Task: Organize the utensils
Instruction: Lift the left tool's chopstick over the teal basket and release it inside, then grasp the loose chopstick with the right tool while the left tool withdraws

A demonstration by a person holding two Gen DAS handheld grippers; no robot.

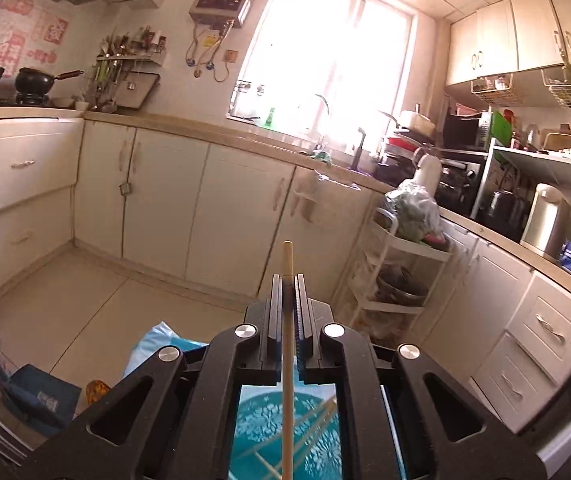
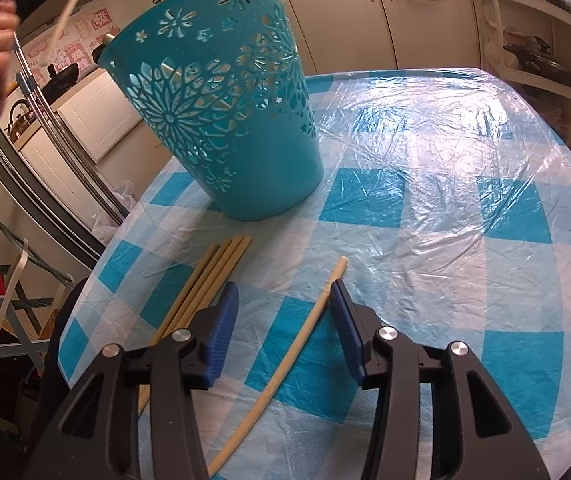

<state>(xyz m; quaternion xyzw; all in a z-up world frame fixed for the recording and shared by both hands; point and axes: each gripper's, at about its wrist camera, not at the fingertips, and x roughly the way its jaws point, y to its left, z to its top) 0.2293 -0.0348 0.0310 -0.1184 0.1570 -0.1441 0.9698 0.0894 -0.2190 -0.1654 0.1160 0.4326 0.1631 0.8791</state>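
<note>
The left gripper [image 1: 288,280] clamps one pale wooden chopstick [image 1: 287,264] above the teal perforated plastic basket [image 2: 221,104], while the right gripper [image 2: 285,312], jaws apart, straddles a single pale chopstick [image 2: 305,332] lying on the checked table near it.

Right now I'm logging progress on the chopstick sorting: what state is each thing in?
Left gripper: shut on a chopstick.
Held chopstick: upright, above the basket.
Right gripper: open, fingers astride the single chopstick.
Single chopstick: flat on the tablecloth.
Chopstick bundle: lying beside the basket.
Basket: upright on the tablecloth.
</note>
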